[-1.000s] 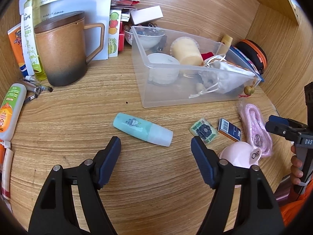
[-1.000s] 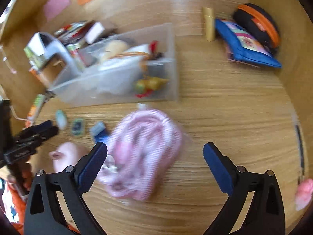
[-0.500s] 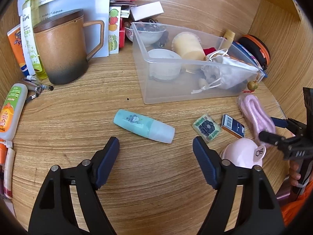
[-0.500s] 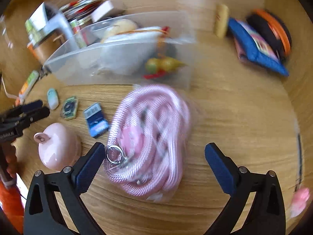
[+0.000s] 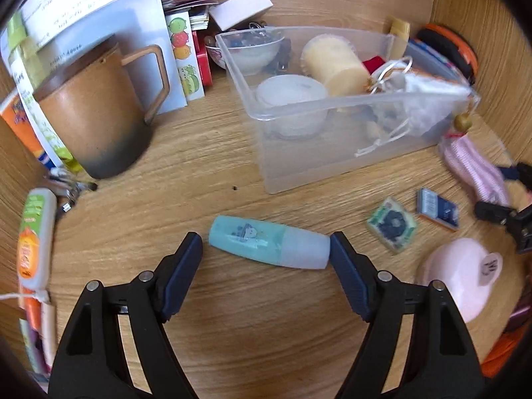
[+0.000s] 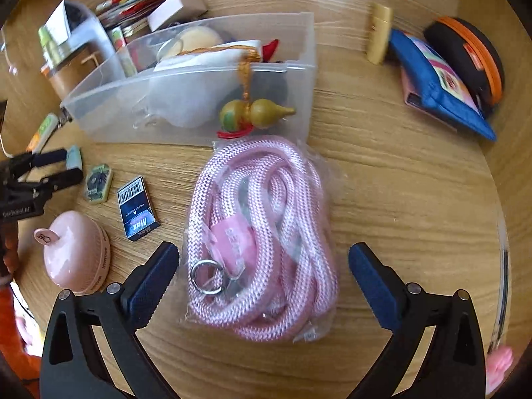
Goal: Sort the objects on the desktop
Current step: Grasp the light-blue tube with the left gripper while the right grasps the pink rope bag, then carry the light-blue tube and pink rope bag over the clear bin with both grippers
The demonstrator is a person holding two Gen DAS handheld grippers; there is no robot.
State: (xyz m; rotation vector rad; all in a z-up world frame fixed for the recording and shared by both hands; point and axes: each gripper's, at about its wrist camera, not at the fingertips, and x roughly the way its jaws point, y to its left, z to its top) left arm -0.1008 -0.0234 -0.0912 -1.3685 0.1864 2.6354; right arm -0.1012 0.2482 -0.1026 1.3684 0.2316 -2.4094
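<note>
1. The left claw is being held wide apart around the teal tube, which is lying flat on the wooden surface in front of the clear bin. The clear cap end is just touching the right pad, while a small gap is left at the other end.
2. The tube is being straddled lengthwise, so a grip end to end is likely to slip; a turn of the wrist so that the pads close across the round body is judged the better approach.
3. The right claw is likewise being held spread, around the bagged pink rope, with neither pad seen touching it. The slick bag is probably best pinched low across the coil's middle.
4. The bin is already being crowded by a pouch, a yellow roll and a white container, so little room is being left for drops.
5. The green card, the blue packet and the pink case are lying near the tube's right. The brown mug is standing well apart.
</note>
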